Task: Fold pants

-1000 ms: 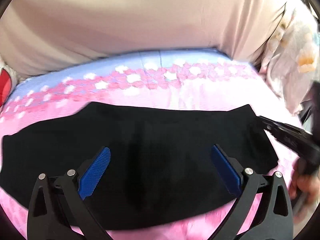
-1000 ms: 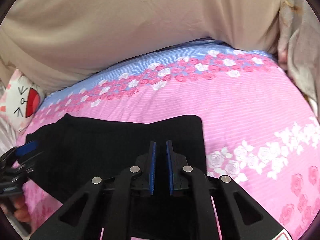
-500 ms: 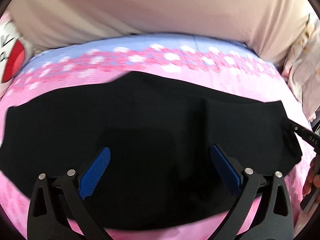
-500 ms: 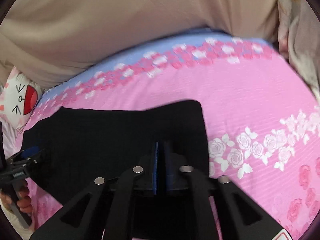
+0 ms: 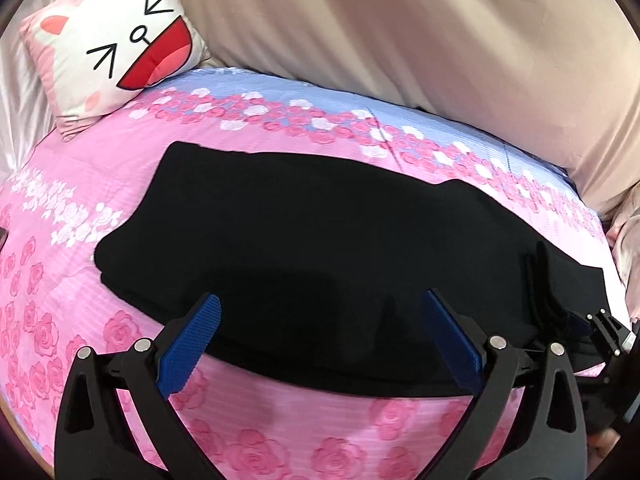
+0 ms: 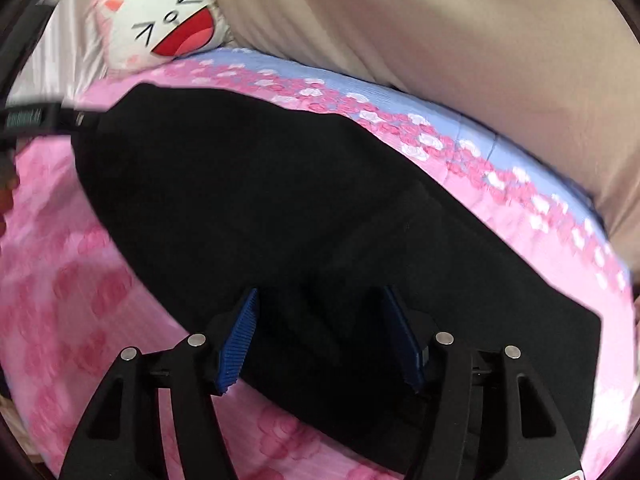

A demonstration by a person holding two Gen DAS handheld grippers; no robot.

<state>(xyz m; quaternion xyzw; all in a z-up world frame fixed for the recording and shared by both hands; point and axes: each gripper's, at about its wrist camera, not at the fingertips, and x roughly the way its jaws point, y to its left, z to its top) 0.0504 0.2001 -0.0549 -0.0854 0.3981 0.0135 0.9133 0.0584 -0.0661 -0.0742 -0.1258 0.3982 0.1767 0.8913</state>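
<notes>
Your left gripper [image 5: 320,344] is hanging released, its blue pads spread wide over the near edge of the pants [image 5: 320,248], gripping nothing. Those black pants are lying flat across the pink rose-print bedspread [image 5: 60,280], stretching from a doubled-looking end on the left toward the right, where the cloth is bunching into a few ridges close to the other tool. Behind the left end, a cat-face cushion [image 5: 116,40] is leaning against the beige bedding [image 5: 400,40] along the back. Moving right, your right gripper [image 6: 320,340] is also standing released, with its pads parted and hovering over the black fabric; nothing is sitting between them, though the right wrist view is blurring, so exact contact is hard to judge. In that same view the pants [image 6: 280,180] are running diagonally away toward the cushion [image 6: 168,28], and the far tool is showing at the left edge beside the garment's far end. You are looking to be between folds: the length seems laid out and flattened, and no edge is being gripped. Next you are probably needing to bring both tools down on one end, pinch all layers together, and carry that end across to the other, keeping the edges lined up so the ridges on the right are not getting trapped inside.
</notes>
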